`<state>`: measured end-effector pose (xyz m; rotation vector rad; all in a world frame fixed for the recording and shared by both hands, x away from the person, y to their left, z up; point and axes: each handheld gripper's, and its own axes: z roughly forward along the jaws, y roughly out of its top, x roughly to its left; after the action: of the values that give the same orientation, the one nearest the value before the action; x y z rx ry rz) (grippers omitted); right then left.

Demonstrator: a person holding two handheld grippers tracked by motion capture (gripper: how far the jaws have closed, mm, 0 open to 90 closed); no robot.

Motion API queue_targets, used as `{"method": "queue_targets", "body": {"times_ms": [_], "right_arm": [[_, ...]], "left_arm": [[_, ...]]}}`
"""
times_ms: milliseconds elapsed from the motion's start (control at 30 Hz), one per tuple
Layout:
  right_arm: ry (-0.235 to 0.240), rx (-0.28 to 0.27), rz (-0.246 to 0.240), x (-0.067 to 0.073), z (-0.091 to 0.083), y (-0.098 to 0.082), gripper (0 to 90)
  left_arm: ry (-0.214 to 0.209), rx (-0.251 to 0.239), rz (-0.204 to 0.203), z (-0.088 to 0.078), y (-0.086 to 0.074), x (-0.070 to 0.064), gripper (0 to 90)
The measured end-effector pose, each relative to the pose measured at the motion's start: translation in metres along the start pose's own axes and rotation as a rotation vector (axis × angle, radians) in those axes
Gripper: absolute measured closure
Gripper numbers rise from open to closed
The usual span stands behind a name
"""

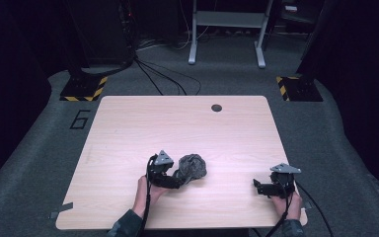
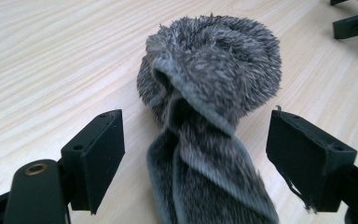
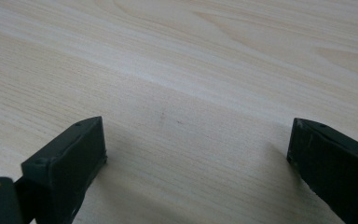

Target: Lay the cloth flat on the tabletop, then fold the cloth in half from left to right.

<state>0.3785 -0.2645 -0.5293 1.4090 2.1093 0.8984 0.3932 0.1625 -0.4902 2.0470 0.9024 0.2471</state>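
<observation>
The left gripper [image 2: 193, 154] stands open, its jaws wide on either side of a grey fuzzy cloth [image 2: 209, 79] without pressing on it. The cloth's twisted tail runs back between those jaws, and its bunched-up ball lies on the table [image 1: 128, 128] just ahead of them. The right gripper [image 3: 196, 154] is open too, low over bare wood, well apart from the cloth.
</observation>
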Motion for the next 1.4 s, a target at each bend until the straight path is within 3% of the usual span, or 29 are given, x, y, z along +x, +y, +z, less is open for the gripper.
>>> {"method": "queue_targets", "body": {"times_ms": [333, 400, 433, 467, 500, 533, 767, 833, 867, 900, 933, 967, 1000, 1033, 1167, 1400], "right_arm": [[0.007, 0.0, 0.013, 0.0, -0.001, 0.001, 6.5], [0.004, -0.013, 0.013, 0.003, -0.003, 0.001, 7.5], [0.036, -0.07, 0.029, 0.009, -0.006, 0.002, 8.4], [0.036, -0.07, 0.029, 0.009, -0.006, 0.002, 8.4], [0.069, -0.079, 0.024, 0.02, -0.008, 0.008, 9.2], [0.069, -0.079, 0.024, 0.02, -0.008, 0.008, 9.2], [0.181, -0.082, -0.02, 0.066, -0.009, 0.038, 18.7], [0.216, -0.092, -0.043, 0.081, -0.009, 0.048, 22.9], [0.237, -0.1, -0.056, 0.088, -0.008, 0.052, 24.2], [0.257, -0.1, -0.087, 0.101, -0.007, 0.062, 28.9], [0.257, -0.1, -0.087, 0.101, -0.007, 0.062, 28.9], [0.267, -0.101, -0.098, 0.106, -0.006, 0.065, 30.7], [0.284, -0.1, -0.14, 0.119, -0.003, 0.078, 35.0], [0.284, -0.1, -0.14, 0.119, -0.003, 0.078, 35.0], [0.302, -0.091, -0.173, 0.145, 0.007, 0.098, 49.0], [0.318, -0.051, -0.199, 0.159, 0.026, 0.104, 59.2]], "left_arm": [[0.016, -0.019, -0.006, -0.017, -0.021, -0.006, 21.2], [0.017, -0.011, -0.013, -0.019, -0.026, -0.005, 22.1], [0.018, -0.015, -0.029, -0.019, -0.029, -0.005, 23.3], [0.016, -0.014, -0.026, -0.02, -0.031, -0.004, 23.3], [0.011, -0.012, -0.027, -0.023, -0.034, -0.003, 24.3], [0.011, -0.012, -0.027, -0.023, -0.034, -0.003, 25.2], [0.008, -0.013, -0.056, -0.026, -0.044, 0.0, 31.0], [0.008, -0.014, -0.046, -0.026, -0.046, -0.001, 32.5], [0.003, -0.017, -0.061, -0.026, -0.047, -0.003, 34.6], [-0.003, -0.011, -0.043, -0.026, -0.047, -0.003, 36.0], [0.001, -0.01, -0.036, -0.026, -0.047, -0.004, 36.0], [-0.012, -0.003, -0.029, -0.025, -0.047, -0.005, 37.8], [-0.008, 0.003, -0.023, -0.024, -0.047, -0.006, 42.0], [-0.008, 0.006, -0.029, -0.023, -0.047, -0.006, 42.0], [-0.029, 0.035, -0.019, -0.02, -0.051, -0.004, 55.3], [-0.028, 0.044, -0.017, -0.013, -0.054, -0.002, 69.3]]}}
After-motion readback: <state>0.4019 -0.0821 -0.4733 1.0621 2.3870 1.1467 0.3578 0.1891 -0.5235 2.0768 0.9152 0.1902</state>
